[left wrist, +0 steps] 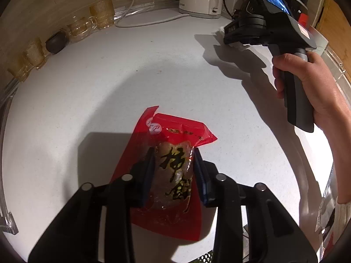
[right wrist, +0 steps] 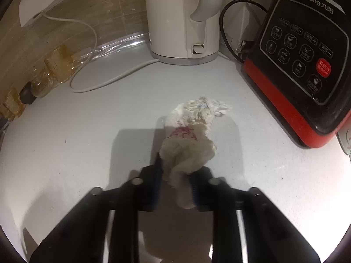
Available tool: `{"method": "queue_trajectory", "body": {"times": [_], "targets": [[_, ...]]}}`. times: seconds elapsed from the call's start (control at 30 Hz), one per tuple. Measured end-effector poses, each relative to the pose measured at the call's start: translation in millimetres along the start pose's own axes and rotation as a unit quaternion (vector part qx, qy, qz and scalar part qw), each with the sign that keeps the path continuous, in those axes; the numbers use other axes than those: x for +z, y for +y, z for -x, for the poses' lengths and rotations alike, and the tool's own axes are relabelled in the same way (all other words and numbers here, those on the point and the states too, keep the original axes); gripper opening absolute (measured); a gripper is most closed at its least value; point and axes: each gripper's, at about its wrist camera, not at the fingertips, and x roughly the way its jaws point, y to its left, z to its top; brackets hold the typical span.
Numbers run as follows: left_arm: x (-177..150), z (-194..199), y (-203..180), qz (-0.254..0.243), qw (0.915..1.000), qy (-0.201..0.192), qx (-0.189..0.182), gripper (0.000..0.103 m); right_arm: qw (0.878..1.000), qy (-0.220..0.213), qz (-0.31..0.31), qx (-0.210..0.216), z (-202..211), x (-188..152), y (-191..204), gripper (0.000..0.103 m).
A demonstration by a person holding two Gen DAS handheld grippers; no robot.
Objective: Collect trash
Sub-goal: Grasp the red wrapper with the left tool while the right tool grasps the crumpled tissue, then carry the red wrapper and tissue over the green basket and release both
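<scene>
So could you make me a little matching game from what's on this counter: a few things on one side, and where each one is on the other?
Things:
1. red snack packet
2. crumpled paper wad
3. white kettle
4. amber glasses

Places:
A. lined up along the wall
B. pinched in the right tongs
C. pinched in the left tongs
D. standing beside the black and red appliance

Pairs: 1-C, 2-B, 3-D, 4-A

Red packet (left wrist: pixel 175 168) — crumpled tissue (right wrist: pixel 193 135)
</scene>
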Motion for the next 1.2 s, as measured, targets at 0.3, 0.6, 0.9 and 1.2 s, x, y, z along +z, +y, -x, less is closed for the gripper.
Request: {"method": "queue_trajectory", "body": {"times": [0.3,0.6,0.9,1.2], "targets": [[-2,6,4,-0.032,0.9995,-0.003,-0.005,0.021,1.0,-0.01,-0.009,-0.012,27,-18,2,0.013],[-12,29,9,-0.094,0.9941,-0.014,-0.053,0.02,0.998,-0.031,-0.045,-0.035,98,-63,2,0.013],[-34,61,21,-0.186,0.9753,-0.023,-0.117,0.02,0.99,-0.055,-0.111,-0.073,193,-154,30,0.013],[-78,100,34,-0.278,0.9413,-0.013,-0.191,0.02,0.97,-0.069,-0.199,-0.12,275,-256,79,0.013]]}}
